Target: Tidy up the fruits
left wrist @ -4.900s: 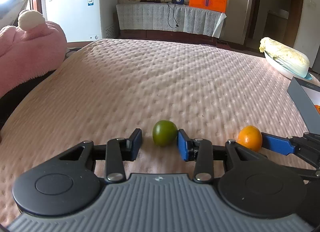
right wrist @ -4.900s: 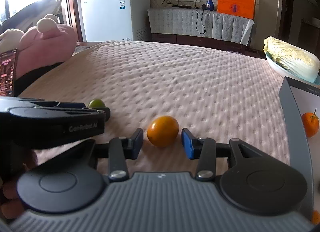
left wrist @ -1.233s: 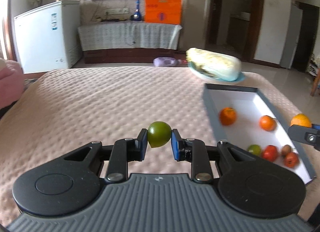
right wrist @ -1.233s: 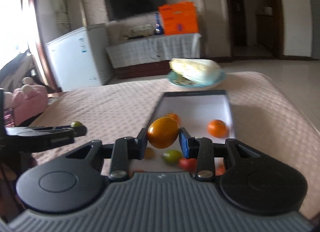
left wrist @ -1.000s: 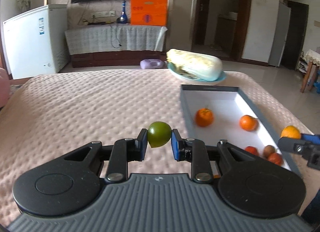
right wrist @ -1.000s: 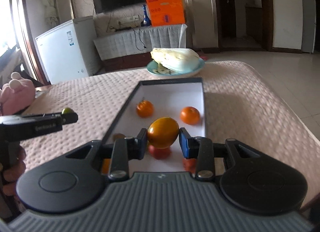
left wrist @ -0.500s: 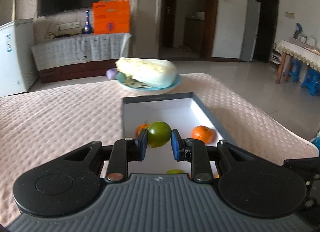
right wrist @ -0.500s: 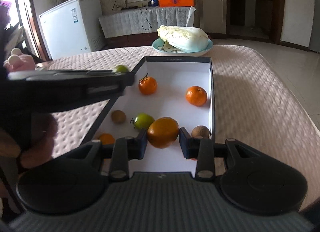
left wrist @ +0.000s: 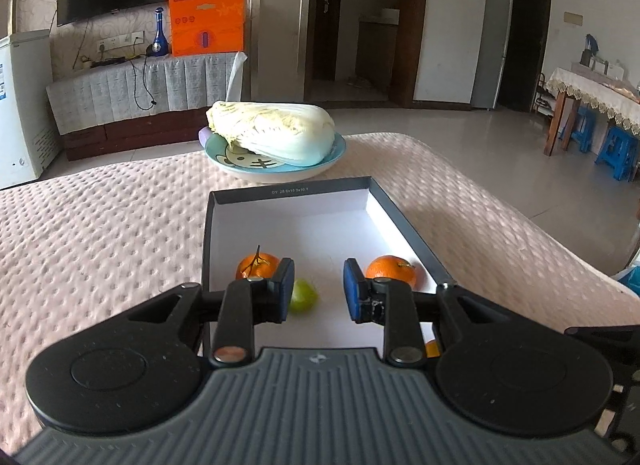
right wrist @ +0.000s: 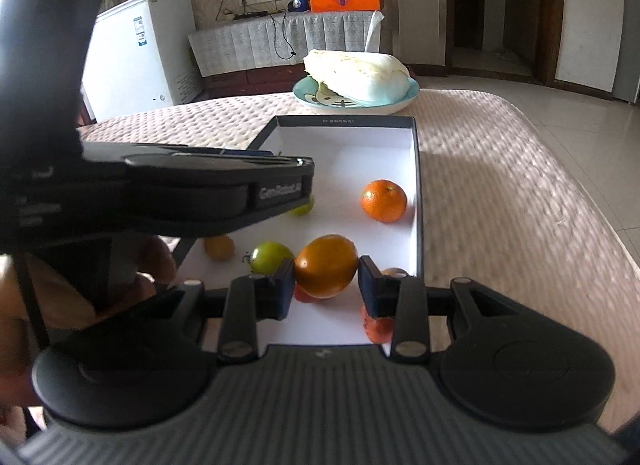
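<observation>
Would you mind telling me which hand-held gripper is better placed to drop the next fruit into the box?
Right. The right hand-held gripper holds the orange fruit over the box. The left hand-held gripper is opening, nothing gripped; the green fruit already lies inside.

A bed covered with a pink dimpled quilt [left wrist: 100, 225] is carrying everything I am seeing. A shallow dark-rimmed cardboard box with a white floor [left wrist: 404, 221] is lying directly on the quilt, lengthwise away from me. Just beyond its far end, a light-blue round plate with a cartoon print [left wrist: 338, 151] is resting on the same quilt, near the bed's far edge.
</observation>
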Motion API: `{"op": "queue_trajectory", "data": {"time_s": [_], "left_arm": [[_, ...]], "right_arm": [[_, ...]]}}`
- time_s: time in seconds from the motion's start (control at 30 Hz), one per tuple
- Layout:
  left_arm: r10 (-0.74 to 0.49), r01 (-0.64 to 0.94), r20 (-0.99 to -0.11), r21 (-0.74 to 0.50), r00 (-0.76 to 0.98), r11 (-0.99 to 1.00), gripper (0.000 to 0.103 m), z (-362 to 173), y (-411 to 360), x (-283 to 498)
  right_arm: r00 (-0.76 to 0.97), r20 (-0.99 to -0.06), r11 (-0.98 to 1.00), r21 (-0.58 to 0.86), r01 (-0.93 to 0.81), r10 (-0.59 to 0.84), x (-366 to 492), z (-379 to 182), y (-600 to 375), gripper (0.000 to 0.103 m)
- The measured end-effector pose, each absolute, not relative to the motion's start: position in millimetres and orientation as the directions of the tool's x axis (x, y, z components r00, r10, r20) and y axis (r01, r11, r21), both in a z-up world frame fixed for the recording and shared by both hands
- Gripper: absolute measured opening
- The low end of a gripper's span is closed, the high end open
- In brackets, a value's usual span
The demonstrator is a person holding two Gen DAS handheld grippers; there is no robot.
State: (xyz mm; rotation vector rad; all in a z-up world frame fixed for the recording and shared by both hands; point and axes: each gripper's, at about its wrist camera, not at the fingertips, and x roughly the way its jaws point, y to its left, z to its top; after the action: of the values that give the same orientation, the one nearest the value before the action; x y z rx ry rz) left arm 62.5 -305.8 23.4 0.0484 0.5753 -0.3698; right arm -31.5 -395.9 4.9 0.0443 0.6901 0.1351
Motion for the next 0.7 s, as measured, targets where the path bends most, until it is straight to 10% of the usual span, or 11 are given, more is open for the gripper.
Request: {"op": "queue_trajectory", "data": {"time_s": [0.33,0.7], "left_arm": [[-0.297,0.304,-0.439,-0.055,0.848,0.951,0.069,49.3,-276.0,29.3],[-0.208,0.220,-0.384,-0.013,0.899,0.975,0.097,79.7,-223.8,-55.4]], "right_arm": [[0.849,-0.512,0.990,0.110,-0.089,0.134,-37.2,18.7,-393.3,0.064],[0.901,-0.420,0.990,0.133,-0.055,0.106,-79.0,40.3,-407.2,0.068]]}}
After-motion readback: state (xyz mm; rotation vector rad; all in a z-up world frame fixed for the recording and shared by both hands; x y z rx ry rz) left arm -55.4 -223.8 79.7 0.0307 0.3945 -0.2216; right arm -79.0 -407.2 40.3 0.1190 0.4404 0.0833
